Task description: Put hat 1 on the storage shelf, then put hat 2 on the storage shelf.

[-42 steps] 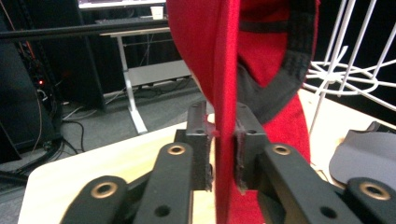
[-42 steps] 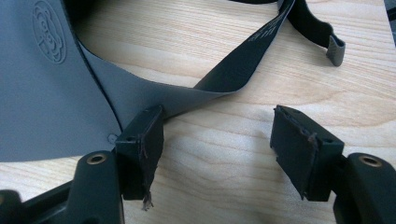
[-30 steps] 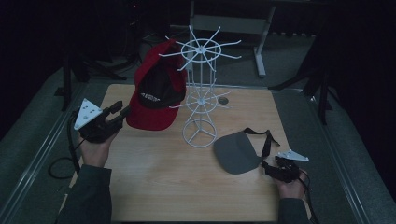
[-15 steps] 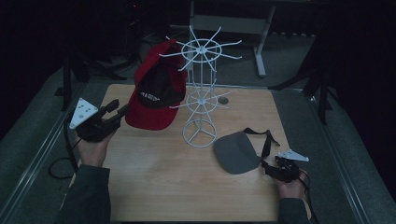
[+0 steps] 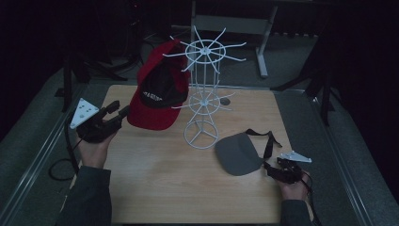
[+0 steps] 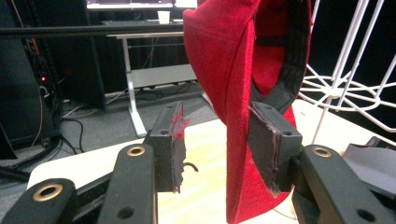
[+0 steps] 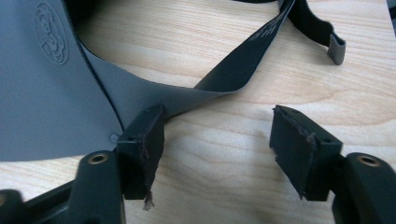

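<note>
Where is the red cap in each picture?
High view: red cap hangs upper left of centre, on the white wire rack.
Left gripper view: top centre, its edge between the open jaws.
Right gripper view: not in it.
Shared landmark: the white wire rack.

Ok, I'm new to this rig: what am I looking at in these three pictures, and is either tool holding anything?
A person at a wooden table holds a two-jaw tool in each hand. The high view looks down from above; the other two cameras ride on the tools and look along their jaws. A white wire rack stands on the table with a red cap hanging on it. The left gripper is open, the cap's brim between its jaws. A grey visor lies flat; the right gripper is open beside its strap. Nothing is gripped.
</note>
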Available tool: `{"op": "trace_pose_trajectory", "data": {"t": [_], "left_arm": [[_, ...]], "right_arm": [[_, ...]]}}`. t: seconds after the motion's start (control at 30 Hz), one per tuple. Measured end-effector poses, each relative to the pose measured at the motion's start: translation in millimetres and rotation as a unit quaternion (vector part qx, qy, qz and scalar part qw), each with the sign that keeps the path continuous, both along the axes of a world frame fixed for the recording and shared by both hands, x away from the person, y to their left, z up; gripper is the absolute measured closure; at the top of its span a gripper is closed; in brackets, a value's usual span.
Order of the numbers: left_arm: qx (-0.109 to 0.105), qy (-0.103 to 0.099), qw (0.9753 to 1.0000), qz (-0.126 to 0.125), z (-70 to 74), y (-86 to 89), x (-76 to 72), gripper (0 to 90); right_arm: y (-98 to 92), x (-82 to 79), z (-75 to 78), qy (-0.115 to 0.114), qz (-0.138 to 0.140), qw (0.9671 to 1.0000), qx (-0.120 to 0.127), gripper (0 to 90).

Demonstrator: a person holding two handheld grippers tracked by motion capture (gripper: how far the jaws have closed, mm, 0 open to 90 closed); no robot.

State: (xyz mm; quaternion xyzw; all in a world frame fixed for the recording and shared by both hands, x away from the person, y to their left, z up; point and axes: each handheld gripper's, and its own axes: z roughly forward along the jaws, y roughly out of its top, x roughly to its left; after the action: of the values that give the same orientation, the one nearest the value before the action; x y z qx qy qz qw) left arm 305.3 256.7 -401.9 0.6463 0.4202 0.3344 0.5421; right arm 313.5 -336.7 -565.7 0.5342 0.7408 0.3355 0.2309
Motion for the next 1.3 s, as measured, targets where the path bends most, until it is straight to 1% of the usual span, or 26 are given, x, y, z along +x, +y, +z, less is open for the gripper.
{"op": "trace_pose_trajectory", "data": {"t": [0.07,0.17,0.2,0.23,0.27,0.37,0.57,0.63,0.7,0.77,0.83,0.97,1.03,1.07,1.13,1.23,1.3], "left_arm": [[0.002,0.002,1.0000,-0.003,-0.8,-1.7,1.4,57.1],[0.000,0.002,1.0000,-0.004,-1.4,-3.1,2.0,57.0],[0.000,0.002,1.0000,-0.004,-1.4,-3.1,2.0,56.9],[0.003,0.003,1.0000,-0.006,-1.6,-3.4,1.9,56.9],[0.004,0.003,1.0000,-0.006,-1.5,-3.5,1.8,56.7],[0.002,0.003,1.0000,-0.007,-1.1,-3.2,1.2,56.7],[0.000,0.004,0.9999,-0.010,-1.0,-4.6,0.7,55.8],[0.001,0.004,0.9999,-0.011,-0.9,-5.0,1.1,55.8],[0.000,0.004,0.9999,-0.012,-1.0,-5.2,1.3,55.8],[0.001,0.006,0.9999,-0.013,-1.1,-5.9,1.2,55.8],[0.002,0.006,0.9999,-0.014,-1.2,-6.4,1.0,55.7],[0.000,0.007,0.9999,-0.013,-1.2,-5.8,1.2,55.8],[0.000,0.007,0.9999,-0.013,-1.1,-5.7,1.2,55.8],[0.000,0.007,0.9999,-0.014,-1.1,-5.7,1.1,55.8],[-0.001,0.006,0.9999,-0.014,-1.0,-5.3,1.2,55.8],[-0.002,0.007,0.9999,-0.014,-0.7,-4.7,1.2,55.7],[-0.003,0.007,0.9999,-0.014,-0.6,-4.6,1.0,55.7]], "right_arm": [[-0.9,1.0,4.2,0.009,0.005,0.9999,0.007,41.8],[-0.5,2.7,11.0,0.006,0.007,1.0000,-0.002,44.8],[-0.5,2.7,11.0,0.006,0.007,1.0000,-0.002,44.8],[-0.3,3.6,13.3,0.004,0.008,1.0000,-0.002,46.4],[0.6,5.7,17.4,0.002,0.008,0.9999,-0.008,50.1],[2.4,8.8,19.9,-0.002,0.011,0.9997,-0.022,54.5],[2.6,15.4,25.3,-0.011,0.012,0.9992,-0.035,65.1],[2.2,16.8,26.5,-0.011,0.011,0.9992,-0.036,65.7],[-0.2,23.0,30.4,-0.016,0.004,0.9991,-0.038,66.4],[-1.9,28.7,32.5,-0.014,0.001,0.9991,-0.039,67.3],[-3.2,34.1,34.2,-0.011,0.001,0.9994,-0.032,67.8],[-2.6,43.2,36.4,-0.008,0.001,0.9992,-0.040,67.8],[-2.3,45.3,37.1,-0.008,0.003,0.9991,-0.043,67.8],[-1.6,49.3,38.0,-0.008,0.004,0.9989,-0.046,67.8],[-0.7,53.3,38.8,-0.006,0.005,0.9987,-0.050,69.1],[1.5,60.3,39.6,-0.003,0.009,0.9977,-0.068,70.0],[2.3,65.3,40.3,-0.001,0.009,0.9974,-0.071,70.2]]}}
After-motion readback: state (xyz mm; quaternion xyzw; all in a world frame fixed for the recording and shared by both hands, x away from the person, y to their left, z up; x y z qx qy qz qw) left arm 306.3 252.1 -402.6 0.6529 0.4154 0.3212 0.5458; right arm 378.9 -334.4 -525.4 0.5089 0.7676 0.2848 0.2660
